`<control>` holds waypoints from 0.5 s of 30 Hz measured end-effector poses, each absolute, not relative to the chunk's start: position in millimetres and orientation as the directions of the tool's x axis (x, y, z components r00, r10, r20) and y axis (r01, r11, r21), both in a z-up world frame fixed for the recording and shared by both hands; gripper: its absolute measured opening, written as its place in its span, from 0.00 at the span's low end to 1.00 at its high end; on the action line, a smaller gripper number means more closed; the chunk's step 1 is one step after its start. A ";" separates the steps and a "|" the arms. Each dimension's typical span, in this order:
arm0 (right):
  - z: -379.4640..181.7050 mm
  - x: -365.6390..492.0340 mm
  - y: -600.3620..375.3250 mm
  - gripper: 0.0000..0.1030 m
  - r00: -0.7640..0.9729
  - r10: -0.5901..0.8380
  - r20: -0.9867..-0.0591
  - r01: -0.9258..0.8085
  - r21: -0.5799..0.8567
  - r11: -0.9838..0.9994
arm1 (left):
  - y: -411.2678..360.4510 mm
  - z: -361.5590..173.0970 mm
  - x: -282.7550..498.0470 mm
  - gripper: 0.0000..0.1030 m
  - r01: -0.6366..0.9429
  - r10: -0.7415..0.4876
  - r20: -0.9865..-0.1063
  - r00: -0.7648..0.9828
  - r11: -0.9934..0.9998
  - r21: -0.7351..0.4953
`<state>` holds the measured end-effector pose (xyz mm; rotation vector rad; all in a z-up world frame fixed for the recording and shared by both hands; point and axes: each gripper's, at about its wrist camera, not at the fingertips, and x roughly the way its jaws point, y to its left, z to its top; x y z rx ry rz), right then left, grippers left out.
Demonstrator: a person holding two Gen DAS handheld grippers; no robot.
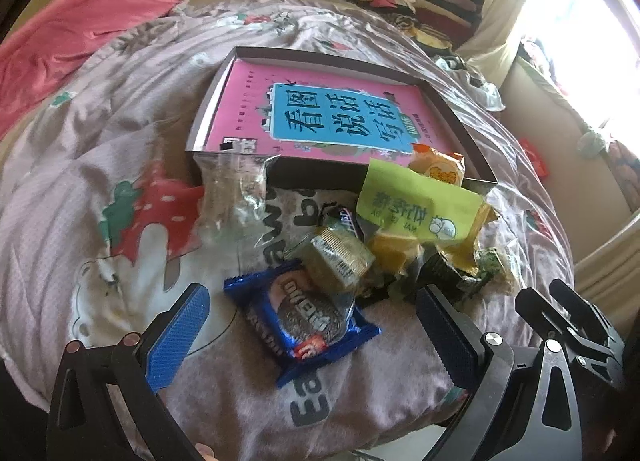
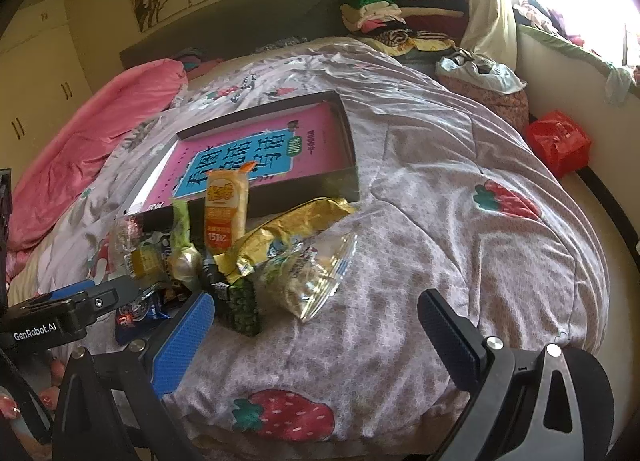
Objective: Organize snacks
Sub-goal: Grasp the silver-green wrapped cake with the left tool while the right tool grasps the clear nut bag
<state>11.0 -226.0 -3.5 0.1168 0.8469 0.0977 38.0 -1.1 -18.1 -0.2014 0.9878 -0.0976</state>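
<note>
Both your tools, left tool [image 1: 312,325] and right tool [image 2: 316,325], hang released; snacks heap before the tray [image 1: 208,109], awaiting sorting.

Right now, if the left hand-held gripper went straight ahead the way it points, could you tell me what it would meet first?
Most likely the blue foil-wrapped Oreo cookie packet, lying on the quilt between the open left hand-held gripper fingers. Depth is hard to judge.

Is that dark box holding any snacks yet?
Nearly none. The box holds a pink book; only an orange packet leans over its rim.
</note>
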 end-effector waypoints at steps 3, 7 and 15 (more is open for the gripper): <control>-6.6 16.1 -228.9 1.00 0.649 0.125 -0.751 -0.027 0.141 0.990 | -4.4 -22.7 44.2 0.99 0.002 -0.189 -0.825 0.532 0.975 -0.222; -12.0 22.9 -237.0 1.00 0.628 0.143 -0.765 -0.007 0.178 0.984 | -5.5 -26.1 48.6 0.99 0.005 -0.200 -0.828 0.524 0.973 -0.232; -26.8 38.4 -242.4 0.73 0.569 0.246 -0.785 -0.024 0.284 0.959 | -5.8 -30.3 58.1 0.92 0.000 -0.203 -0.828 0.522 0.971 -0.238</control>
